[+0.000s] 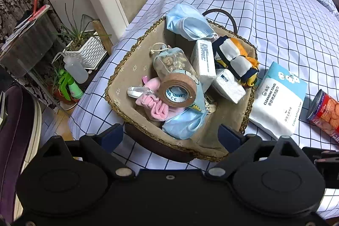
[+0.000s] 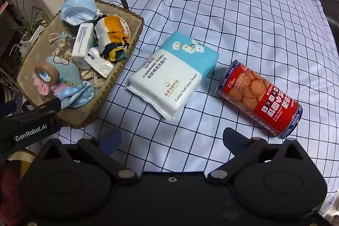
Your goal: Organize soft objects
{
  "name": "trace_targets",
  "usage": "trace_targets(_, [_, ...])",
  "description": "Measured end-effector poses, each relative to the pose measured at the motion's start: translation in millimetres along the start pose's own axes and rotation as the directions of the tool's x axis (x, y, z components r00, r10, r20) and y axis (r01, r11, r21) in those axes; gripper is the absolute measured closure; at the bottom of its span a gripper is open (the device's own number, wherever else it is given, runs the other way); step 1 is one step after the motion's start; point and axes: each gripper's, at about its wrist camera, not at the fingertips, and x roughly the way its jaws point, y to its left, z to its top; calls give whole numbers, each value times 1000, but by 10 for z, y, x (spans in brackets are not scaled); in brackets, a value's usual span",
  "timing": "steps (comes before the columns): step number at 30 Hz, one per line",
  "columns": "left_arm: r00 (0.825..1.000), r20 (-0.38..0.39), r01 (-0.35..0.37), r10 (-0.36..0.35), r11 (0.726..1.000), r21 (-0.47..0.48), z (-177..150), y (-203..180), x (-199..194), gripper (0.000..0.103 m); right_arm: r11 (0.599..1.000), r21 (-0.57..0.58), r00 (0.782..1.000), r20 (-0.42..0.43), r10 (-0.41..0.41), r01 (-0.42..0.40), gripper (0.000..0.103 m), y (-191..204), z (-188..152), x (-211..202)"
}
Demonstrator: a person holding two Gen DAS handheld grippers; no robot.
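The woven basket (image 2: 135, 20) already holds face masks, tissue packs and cloths, while the cleansing towel pack (image 2: 173, 73) lies on the checked worktop (image 2: 243, 14) beside it, both hand-held grippers, left (image 1: 170, 135) and right (image 2: 171, 139), released and empty.

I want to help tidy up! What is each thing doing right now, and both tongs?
Basket: upright, stuffed full.
Tape roll: on top of the pile.
Cleansing towel pack: flat on the cloth, outside the basket.
Biscuit can: lying on its side.
Left tongs: open, empty.
Right tongs: open, empty.
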Motion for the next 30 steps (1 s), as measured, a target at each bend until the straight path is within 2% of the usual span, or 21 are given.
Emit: trace_targets(30, [1000, -20, -8, 9, 1000, 12, -15, -7, 45, 9, 999, -25, 999, -22, 24, -24, 1, 30, -13, 34])
